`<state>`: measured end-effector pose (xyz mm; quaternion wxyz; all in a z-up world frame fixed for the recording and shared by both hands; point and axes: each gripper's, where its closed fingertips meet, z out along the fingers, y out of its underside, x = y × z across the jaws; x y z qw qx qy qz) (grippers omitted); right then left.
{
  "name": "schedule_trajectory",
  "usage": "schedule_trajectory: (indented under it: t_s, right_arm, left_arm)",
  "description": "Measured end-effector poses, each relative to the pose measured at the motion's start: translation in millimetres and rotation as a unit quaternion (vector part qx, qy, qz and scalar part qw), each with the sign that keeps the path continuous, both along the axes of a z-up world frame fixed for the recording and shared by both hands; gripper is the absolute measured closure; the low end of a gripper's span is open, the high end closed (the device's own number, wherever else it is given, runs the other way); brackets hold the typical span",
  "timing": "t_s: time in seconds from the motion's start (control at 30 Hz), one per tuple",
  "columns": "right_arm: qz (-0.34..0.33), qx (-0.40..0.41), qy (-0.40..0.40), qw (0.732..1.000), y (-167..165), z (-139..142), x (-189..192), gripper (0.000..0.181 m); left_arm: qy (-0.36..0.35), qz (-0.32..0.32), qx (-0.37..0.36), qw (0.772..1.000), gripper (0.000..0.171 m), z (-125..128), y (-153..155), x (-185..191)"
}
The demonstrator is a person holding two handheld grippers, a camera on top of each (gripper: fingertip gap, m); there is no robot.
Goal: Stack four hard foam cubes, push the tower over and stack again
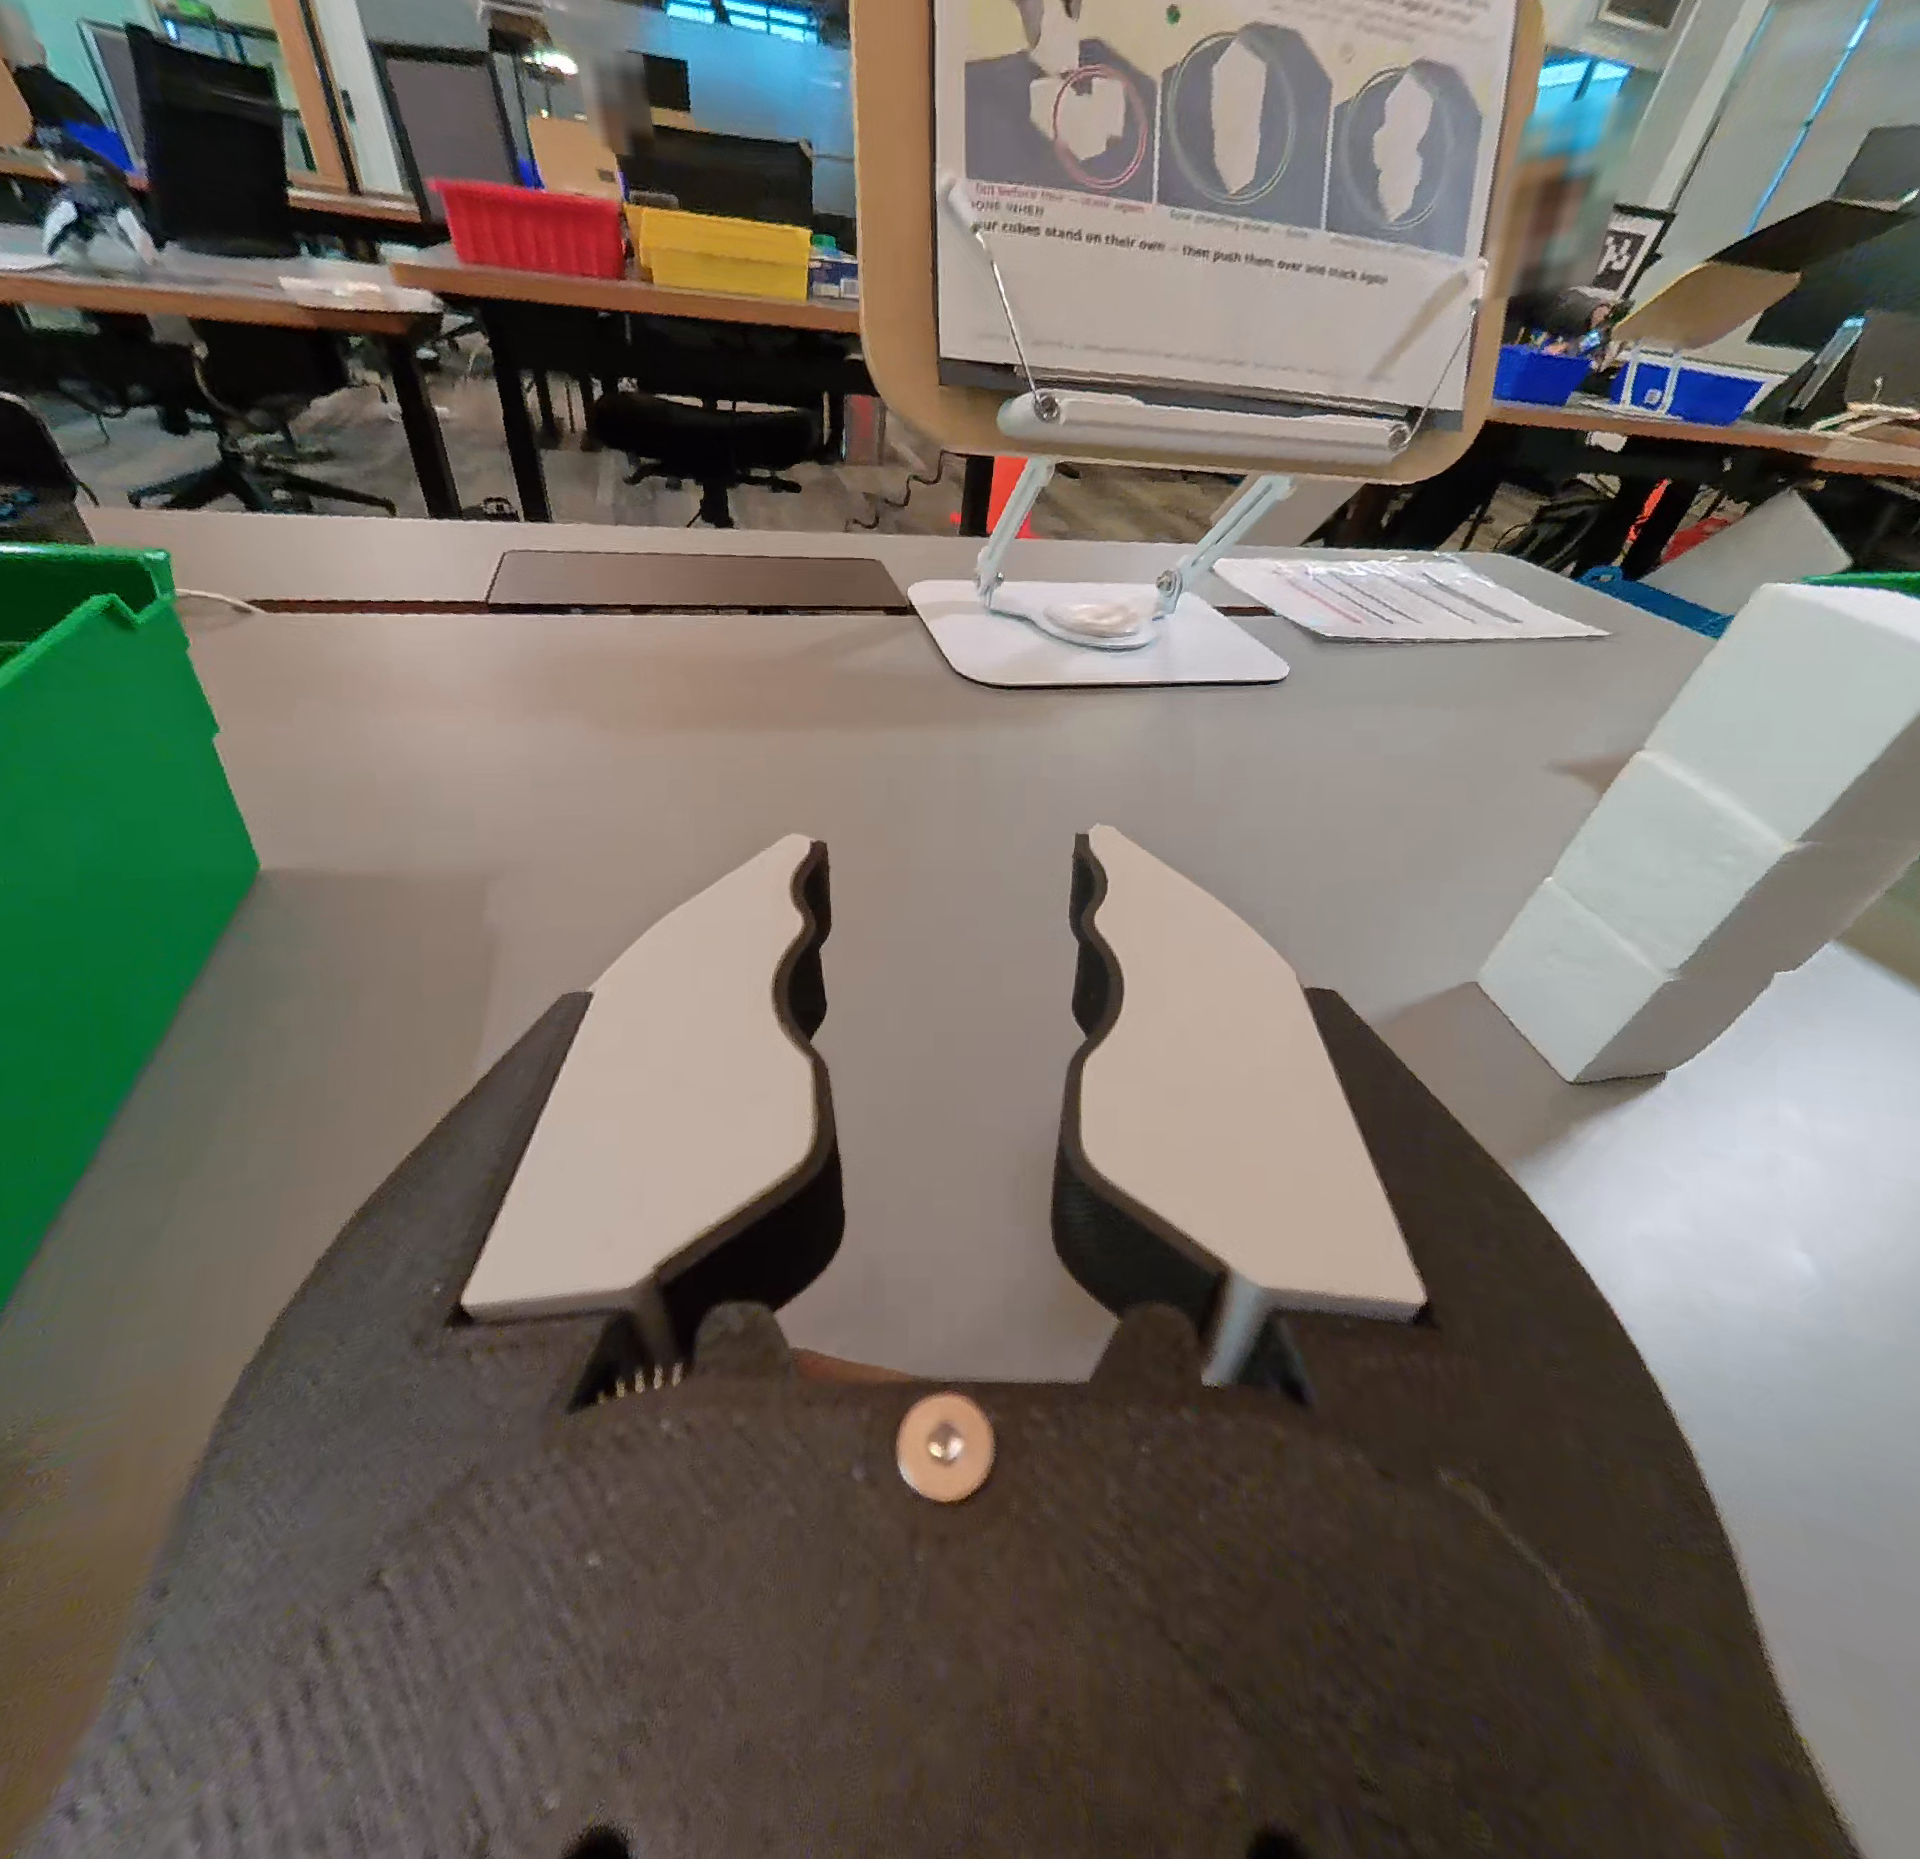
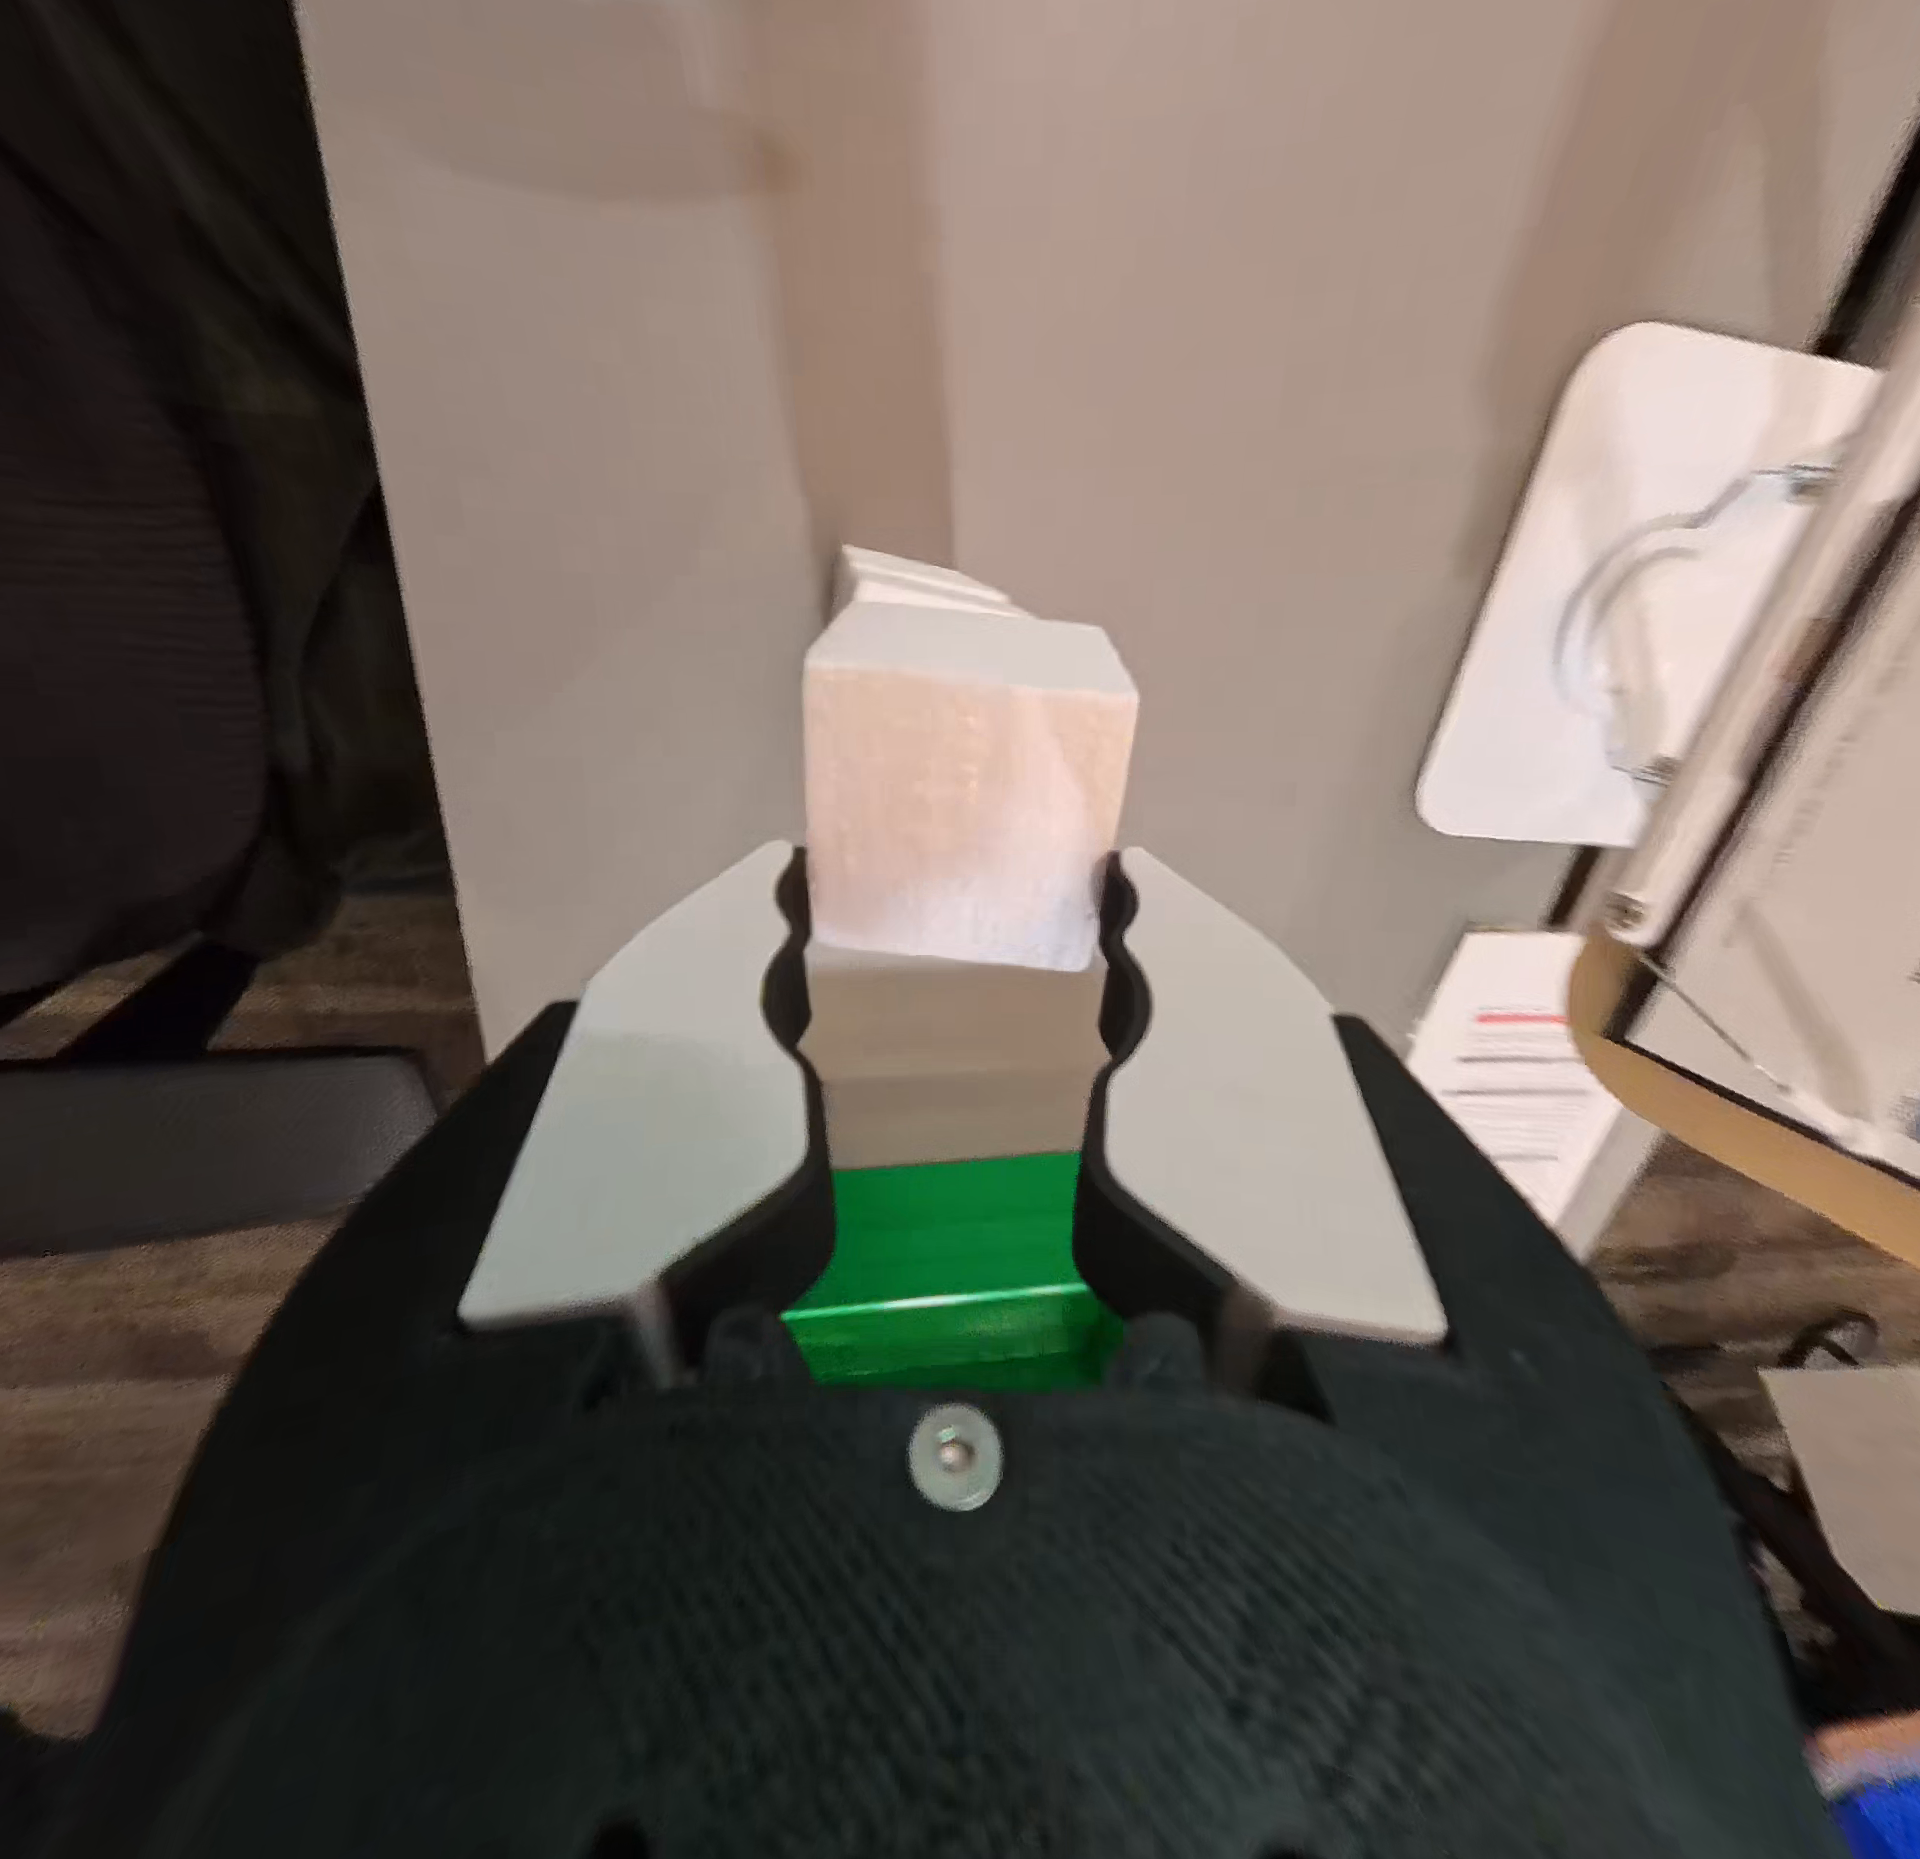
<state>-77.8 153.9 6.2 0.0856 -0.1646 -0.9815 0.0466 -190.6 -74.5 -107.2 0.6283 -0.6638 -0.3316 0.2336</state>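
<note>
Hovering low over the grey surface (image 1: 727,770), the left tongs (image 1: 948,853) stand with their grey-faced, black-backed fingers (image 1: 686,1071) parted by a clear gap and nothing between them. To their right a tower of white hard foam cubes (image 1: 1704,853) stands on the surface, three of them showing in the left wrist view with the upper part running out of the picture at the edge; their edges do not line up quite evenly. A green plastic bin (image 1: 94,874) sits at the left edge of the surface, and a tan document stand with a printed sheet (image 1: 1195,199) rises on a white base plate (image 1: 1101,646) at the far side, beside a loose printed paper (image 1: 1403,599).

In the blurred right wrist view the right tongs (image 2: 956,874) point steeply downward and grip a white hard foam cube (image 2: 961,801) between their tips, the fingers pressing its two sides. Directly beyond it the tops of further white cubes (image 2: 914,583) peek out, slightly offset; whether the held cube touches them I cannot tell
</note>
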Motion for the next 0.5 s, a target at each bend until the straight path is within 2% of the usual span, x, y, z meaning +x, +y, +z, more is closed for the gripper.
schedule_trajectory:
  t_s: [0.2,0.5]
  right_arm:
    - [0.001,0.017,-0.045,0.999,-12.5,-31.5,5.6,0.126]
    - [-0.036,0.028,-0.077,0.996,-6.0,-35.5,-5.9,0.126]
  left_arm:
    - [-0.006,-0.009,-0.011,1.000,0.126,-7.0,-0.7,-2.4]
    - [-0.031,-0.021,0.005,0.999,0.126,-10.4,3.2,-6.2]
